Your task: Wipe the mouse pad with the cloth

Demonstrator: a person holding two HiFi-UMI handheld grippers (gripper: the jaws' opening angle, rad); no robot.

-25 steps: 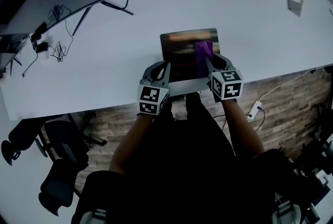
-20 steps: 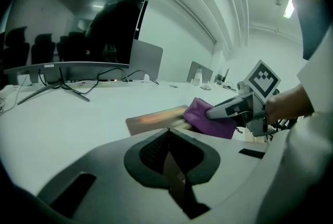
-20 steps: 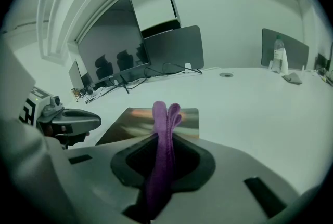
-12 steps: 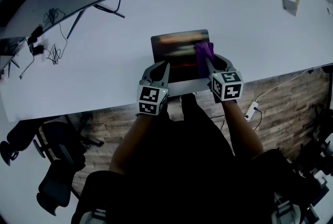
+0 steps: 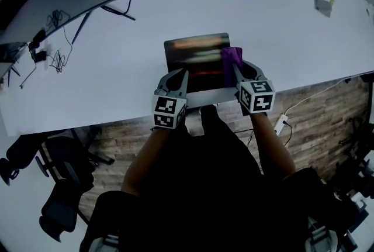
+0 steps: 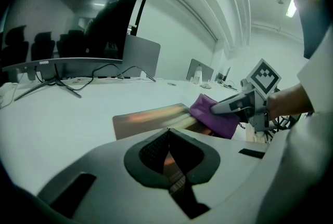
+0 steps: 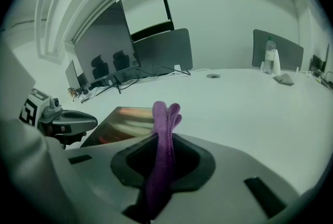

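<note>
Right now my right gripper (image 5: pixel 235 68) is clamped on the cloth (image 5: pixel 231 57); in the right gripper view the purple fold stands upright in the slot between the jaws and sticks out past the tips. The cloth sits at the pad's (image 5: pixel 196 58) right edge, about halfway up it. Part of it lies on the pad and part of it hangs over onto the table (image 5: pixel 117 52) just beside that edge. Its long axis runs away from me, along the edge.

My left gripper (image 5: pixel 183 74) has its jaws drawn together with nothing caught in them. Its tips rest over the near left part of the pad, which I judge pins the pad down. I cannot tell how hard it presses.

What matters for the stroke is that nearly all of the pad lies to the left of the cloth, toward my left gripper. The right hand is the one at the cloth, so I expect it to sweep leftward across the pad. The left tips stand in that path at the pad's near side, well apart from the cloth. A low pass could run into them, and a pass along the far side looks clear.
</note>
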